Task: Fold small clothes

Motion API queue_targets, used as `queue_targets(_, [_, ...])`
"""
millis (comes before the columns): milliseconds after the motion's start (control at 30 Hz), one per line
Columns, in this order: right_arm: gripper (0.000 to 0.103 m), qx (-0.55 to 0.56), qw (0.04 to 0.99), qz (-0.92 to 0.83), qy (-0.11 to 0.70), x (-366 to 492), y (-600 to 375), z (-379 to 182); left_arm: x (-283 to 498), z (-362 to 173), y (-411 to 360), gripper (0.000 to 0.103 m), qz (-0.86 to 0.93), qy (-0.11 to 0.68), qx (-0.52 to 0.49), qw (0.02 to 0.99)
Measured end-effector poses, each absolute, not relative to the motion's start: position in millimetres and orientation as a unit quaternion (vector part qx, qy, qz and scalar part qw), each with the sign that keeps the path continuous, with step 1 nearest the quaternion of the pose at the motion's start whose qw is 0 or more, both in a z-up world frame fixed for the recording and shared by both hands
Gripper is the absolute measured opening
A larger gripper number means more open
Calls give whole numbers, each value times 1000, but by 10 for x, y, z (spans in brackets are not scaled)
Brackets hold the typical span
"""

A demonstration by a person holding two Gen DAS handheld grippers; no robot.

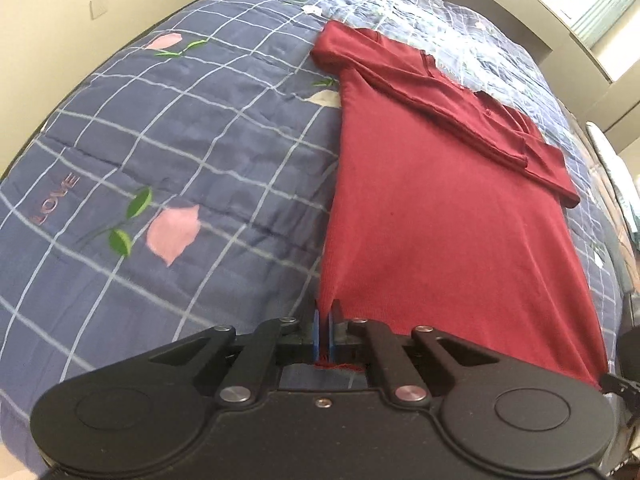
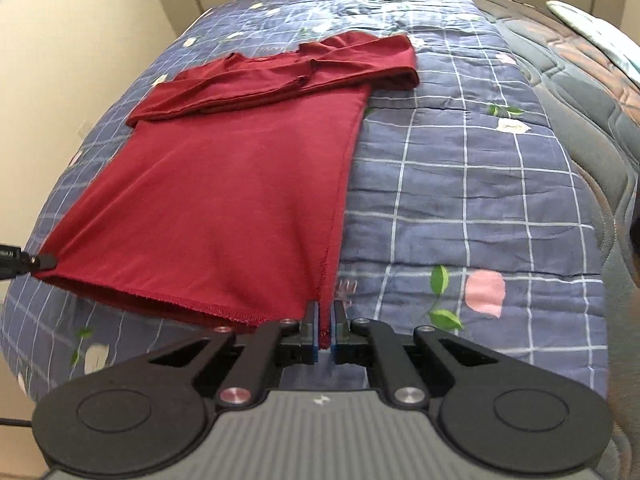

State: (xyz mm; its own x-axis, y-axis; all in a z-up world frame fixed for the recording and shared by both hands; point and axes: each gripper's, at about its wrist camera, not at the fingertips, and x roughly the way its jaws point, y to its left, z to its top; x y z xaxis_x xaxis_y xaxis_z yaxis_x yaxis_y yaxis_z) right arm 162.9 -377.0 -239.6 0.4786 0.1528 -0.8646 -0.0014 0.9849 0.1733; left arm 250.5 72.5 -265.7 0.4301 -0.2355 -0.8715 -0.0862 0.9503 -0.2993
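Note:
A dark red long-sleeved shirt [image 1: 440,216] lies on the bed with both sleeves folded across its chest. My left gripper [image 1: 325,312] is shut on the shirt's near left hem corner, the red cloth pinched between its blue pads. In the right wrist view the same shirt [image 2: 224,200] stretches away from me, and my right gripper [image 2: 326,312] is shut on the near right hem corner. The hem edge between the two corners is lifted off the quilt. The left gripper's tip [image 2: 40,261] shows at the far left of the right wrist view, on the other corner.
The bed is covered by a blue checked quilt [image 1: 180,140] with pink flowers and green leaves. A cream wall [image 1: 60,20] stands to the left. A grey quilted bed edge [image 2: 592,128] and a pale headboard [image 1: 520,4] lie to the right and beyond.

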Motion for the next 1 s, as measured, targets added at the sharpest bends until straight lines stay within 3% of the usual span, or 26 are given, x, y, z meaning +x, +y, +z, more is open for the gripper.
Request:
queue_targets(400, [6,74,832,56,547,916,-3722,-2473,1659,-2540,836,3,-71,551,-138,820])
queue_targets(767, [9,85,829,51,550,887,-3733,-2751,1665,-2717,756,8,-71,560,-121,817])
queue_targets(867, [16,74,828,48,554,863,-3713,-2787,1645,-2716,750,19,-68,561,-124,815])
queue_targets(933, [30,65,828,44,555,838,-3697,-2797,1627,-2712,733,37,-67,562,-121,816])
queue_targets(1000, [50,46,833,42,550,811,-3657,-2777,1616,-2705,708,50,-70,567,-116,813])
